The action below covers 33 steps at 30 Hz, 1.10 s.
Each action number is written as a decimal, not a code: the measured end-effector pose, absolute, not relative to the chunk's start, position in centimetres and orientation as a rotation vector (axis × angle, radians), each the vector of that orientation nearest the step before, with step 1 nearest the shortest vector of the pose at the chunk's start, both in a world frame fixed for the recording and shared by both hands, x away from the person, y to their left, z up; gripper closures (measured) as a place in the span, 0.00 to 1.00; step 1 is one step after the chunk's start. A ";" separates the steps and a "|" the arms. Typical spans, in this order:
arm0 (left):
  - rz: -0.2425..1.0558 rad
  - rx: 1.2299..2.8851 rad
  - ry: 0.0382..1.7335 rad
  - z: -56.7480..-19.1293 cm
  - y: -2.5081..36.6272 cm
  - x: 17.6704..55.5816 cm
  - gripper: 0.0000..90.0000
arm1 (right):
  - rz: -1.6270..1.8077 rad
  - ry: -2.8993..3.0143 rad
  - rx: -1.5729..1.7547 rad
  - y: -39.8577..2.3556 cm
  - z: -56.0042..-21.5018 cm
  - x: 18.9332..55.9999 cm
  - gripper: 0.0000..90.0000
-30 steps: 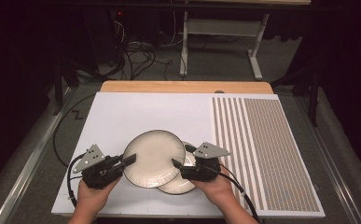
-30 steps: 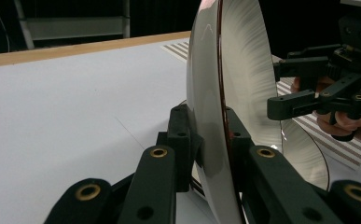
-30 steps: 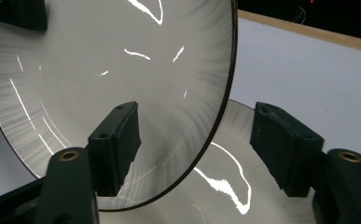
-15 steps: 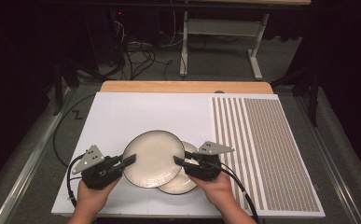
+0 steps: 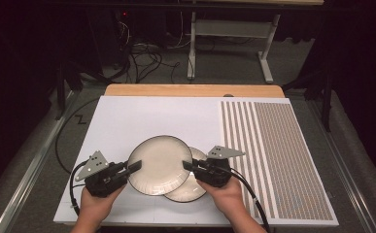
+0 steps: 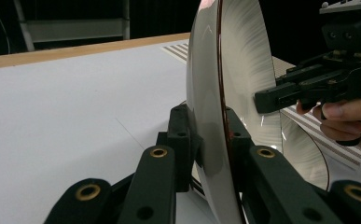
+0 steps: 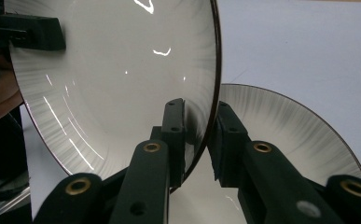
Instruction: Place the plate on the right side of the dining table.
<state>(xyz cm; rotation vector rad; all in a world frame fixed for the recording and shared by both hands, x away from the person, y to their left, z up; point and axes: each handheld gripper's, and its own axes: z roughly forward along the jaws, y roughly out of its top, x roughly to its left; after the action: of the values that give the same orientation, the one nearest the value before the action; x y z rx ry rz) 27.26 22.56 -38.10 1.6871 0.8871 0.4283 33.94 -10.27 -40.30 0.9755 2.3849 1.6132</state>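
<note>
The left hand-held gripper was clenched on the near-left rim of the top plate. The right hand-held gripper had just been closing, its jaws now gripping that plate's opposite rim. Just beyond and below the right jaws, a second plate lay on the white worktop, partly under the first.

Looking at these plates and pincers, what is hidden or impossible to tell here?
- High view: part of the lower plate, covered by the upper plate.
- High view: the right gripper fingertips, too small.
- Left gripper view: the upper plate's far rim, cut off by the top edge.
- Right gripper view: the left gripper, cut off at the left edge.
</note>
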 end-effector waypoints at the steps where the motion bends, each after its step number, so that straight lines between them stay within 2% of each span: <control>1: 0.425 1.686 0.889 -38.1 22.6 27.3 0.87 | 1.620 2.389 0.987 -10.3 -40.3 34.0 0.89; 17: 0.383 1.656 0.926 -37.6 22.4 27.0 0.90 | 1.675 2.404 1.033 -11.0 -39.7 34.0 0.95; 33: 0.343 1.665 0.924 -36.5 19.4 27.8 0.90 | 1.671 2.325 1.008 -14.1 -37.6 33.3 0.97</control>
<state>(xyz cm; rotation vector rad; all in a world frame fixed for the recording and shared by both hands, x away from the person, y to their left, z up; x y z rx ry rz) 27.80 19.41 -36.47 1.6648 0.9241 0.3428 33.28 -14.09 -37.59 1.0081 2.3248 1.6710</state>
